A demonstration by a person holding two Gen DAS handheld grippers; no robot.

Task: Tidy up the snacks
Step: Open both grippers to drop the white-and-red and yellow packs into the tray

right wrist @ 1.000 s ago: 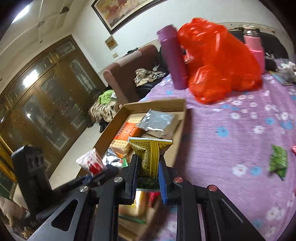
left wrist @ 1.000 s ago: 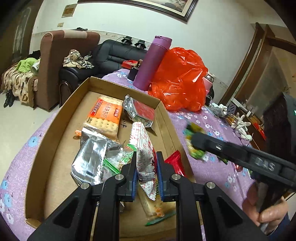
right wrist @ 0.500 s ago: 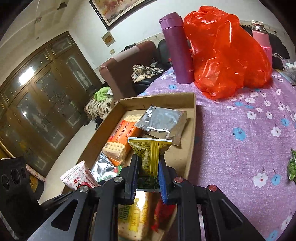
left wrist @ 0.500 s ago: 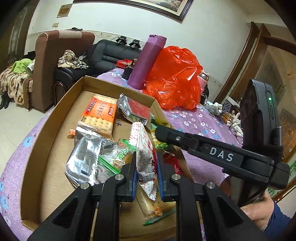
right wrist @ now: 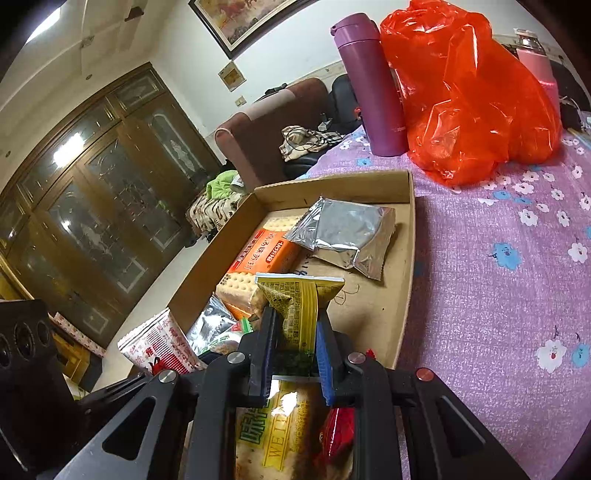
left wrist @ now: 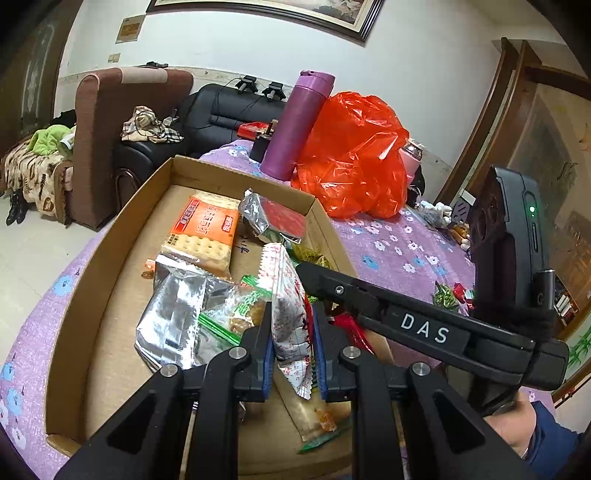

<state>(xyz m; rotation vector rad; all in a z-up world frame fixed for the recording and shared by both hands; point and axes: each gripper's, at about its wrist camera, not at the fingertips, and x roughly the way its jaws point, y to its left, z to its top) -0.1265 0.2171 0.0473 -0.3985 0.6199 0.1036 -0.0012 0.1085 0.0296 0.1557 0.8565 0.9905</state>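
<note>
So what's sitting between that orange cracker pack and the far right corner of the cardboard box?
A silver foil packet lies there, between the orange cracker pack and the corner of the cardboard box. The right wrist view shows it best.

A home living room. A brown armchair (left wrist: pixel 110 122) and black sofa (left wrist: pixel 218 114) fill the upper left; a framed painting (left wrist: pixel 266 11) hangs top centre. A wooden glass-door cabinet (right wrist: pixel 103 206) stands at left.

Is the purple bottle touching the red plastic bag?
Cannot tell. In both wrist views the purple bottle stands right beside the red plastic bag and they overlap, but neither view shows contact or a gap plainly.
</note>
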